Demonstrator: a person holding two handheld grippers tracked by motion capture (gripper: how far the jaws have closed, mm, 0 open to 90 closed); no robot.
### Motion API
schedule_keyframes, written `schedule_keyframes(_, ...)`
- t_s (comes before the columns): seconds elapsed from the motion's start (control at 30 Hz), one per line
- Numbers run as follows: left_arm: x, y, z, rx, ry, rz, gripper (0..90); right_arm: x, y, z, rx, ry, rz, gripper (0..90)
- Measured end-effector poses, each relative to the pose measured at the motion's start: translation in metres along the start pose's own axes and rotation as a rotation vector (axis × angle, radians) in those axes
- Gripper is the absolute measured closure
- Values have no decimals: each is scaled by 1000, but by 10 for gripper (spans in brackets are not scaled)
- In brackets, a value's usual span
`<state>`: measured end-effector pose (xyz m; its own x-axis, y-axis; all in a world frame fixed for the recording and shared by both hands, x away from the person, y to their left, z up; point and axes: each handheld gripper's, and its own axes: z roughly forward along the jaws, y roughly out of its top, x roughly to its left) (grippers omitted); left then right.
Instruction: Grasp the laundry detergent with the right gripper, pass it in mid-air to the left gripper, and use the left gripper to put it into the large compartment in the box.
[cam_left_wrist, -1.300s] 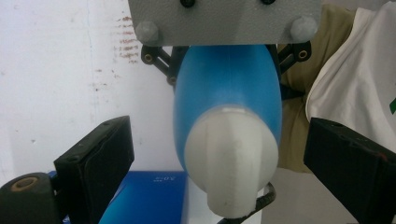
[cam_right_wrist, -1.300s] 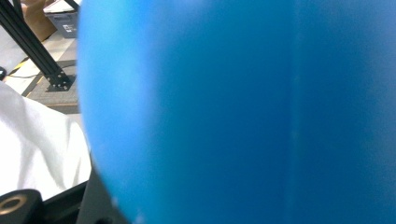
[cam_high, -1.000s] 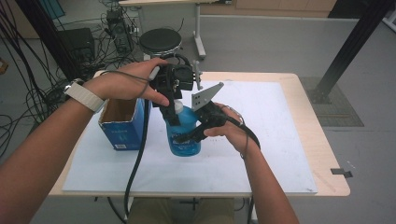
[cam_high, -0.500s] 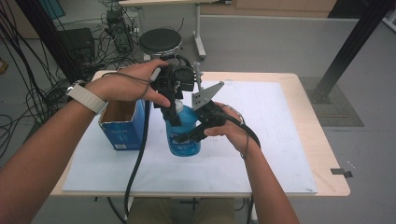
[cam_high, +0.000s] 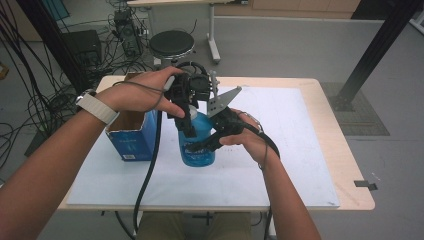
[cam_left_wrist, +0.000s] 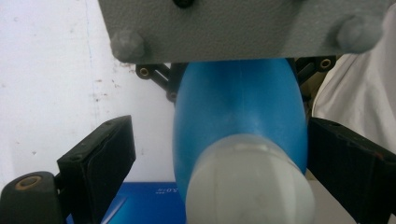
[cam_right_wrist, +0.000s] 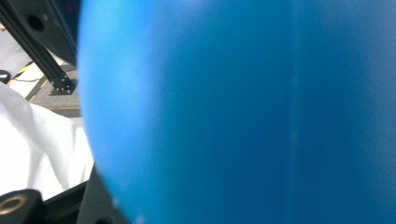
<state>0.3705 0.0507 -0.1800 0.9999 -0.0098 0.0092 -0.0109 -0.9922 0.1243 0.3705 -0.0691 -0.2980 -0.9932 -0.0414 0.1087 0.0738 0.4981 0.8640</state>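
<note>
Nothing moved; blue bottle (cam_high: 197, 145) stands upright.

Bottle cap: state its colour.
White, on the blue bottle; the cap shows best in the left gripper view.

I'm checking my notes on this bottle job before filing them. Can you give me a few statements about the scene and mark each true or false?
1. The blue bottle stands on the white mat. True.
2. The right claw grips the bottle's body. True.
3. The bottle's cap is red. False: it is white.
4. The left claw is clamped on the cap. False: its jaws stand apart on either side of the bottle's top, with a clear gap on one side.
5. The blue box lies right of the bottle in the high view. False: it sits left of it.
</note>
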Motion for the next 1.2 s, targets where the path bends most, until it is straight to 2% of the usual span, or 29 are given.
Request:
schedule_keyframes(0.57,-3,1,7,-7,6,22,154,1,3,-2,-3,-10,-24,432)
schedule_keyframes(0.6,-3,1,7,-6,7,22,154,2,4,-2,-7,-5,-7,432)
schedule_keyframes(1.03,-4,2,10,-5,-1,33,193,3,5,-3,-9,0,-7,432)
schedule_keyframes(1.2,-5,2,10,-4,-6,40,239,3,5,-3,-10,0,-7,432)
